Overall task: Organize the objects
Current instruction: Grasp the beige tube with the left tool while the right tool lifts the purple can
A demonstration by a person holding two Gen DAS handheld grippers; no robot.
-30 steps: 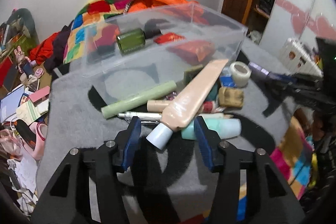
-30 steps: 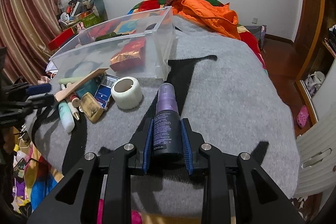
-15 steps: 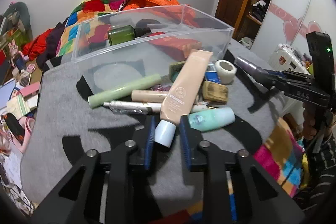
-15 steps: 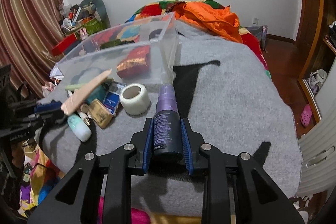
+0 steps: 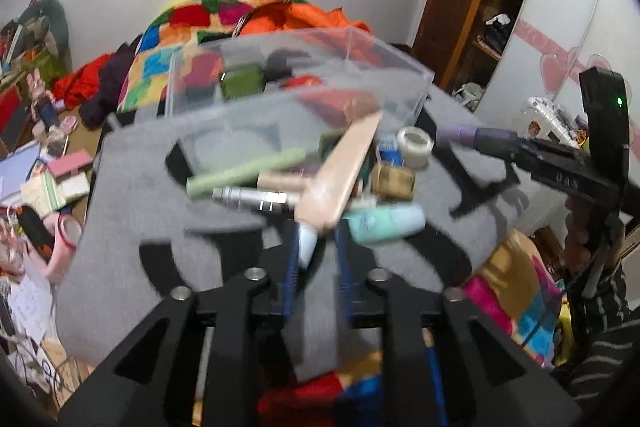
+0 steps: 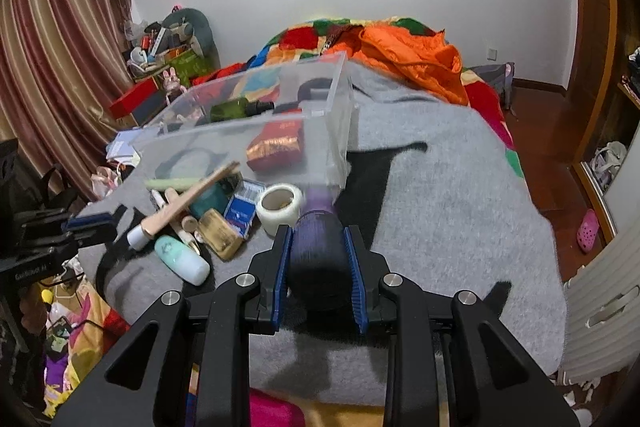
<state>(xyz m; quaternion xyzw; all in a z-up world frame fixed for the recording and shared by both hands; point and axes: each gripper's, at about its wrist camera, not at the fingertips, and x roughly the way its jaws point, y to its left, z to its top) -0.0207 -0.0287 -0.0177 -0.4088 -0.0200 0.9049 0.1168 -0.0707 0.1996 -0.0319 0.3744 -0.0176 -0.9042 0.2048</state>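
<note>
My left gripper [image 5: 316, 251] is shut on the white cap of a beige cosmetic tube [image 5: 340, 175] and holds it tilted up above the pile; it also shows in the right wrist view [image 6: 180, 205]. My right gripper [image 6: 318, 259] is shut on a dark purple spray bottle [image 6: 318, 247], its nozzle pointing forward at the clear plastic bin [image 6: 340, 131]. The bin [image 5: 400, 67] holds a green bottle [image 6: 236, 109] and a red foil packet [image 6: 276, 145]. The right gripper with the bottle [image 5: 476, 137] shows at right in the left wrist view.
On the grey blanket [image 6: 440, 207] before the bin lie a tape roll [image 6: 280, 205], a mint bottle [image 6: 182, 259], a blue box [image 6: 242, 211], a tan packet [image 6: 220, 233], a green tube [image 5: 244, 173] and a silver pen [image 5: 256, 197]. Clutter covers the floor at left.
My left gripper closed on the beige tube's cap and lifted it off the pile. My right gripper carried the purple bottle forward and tipped it toward the bin.
</note>
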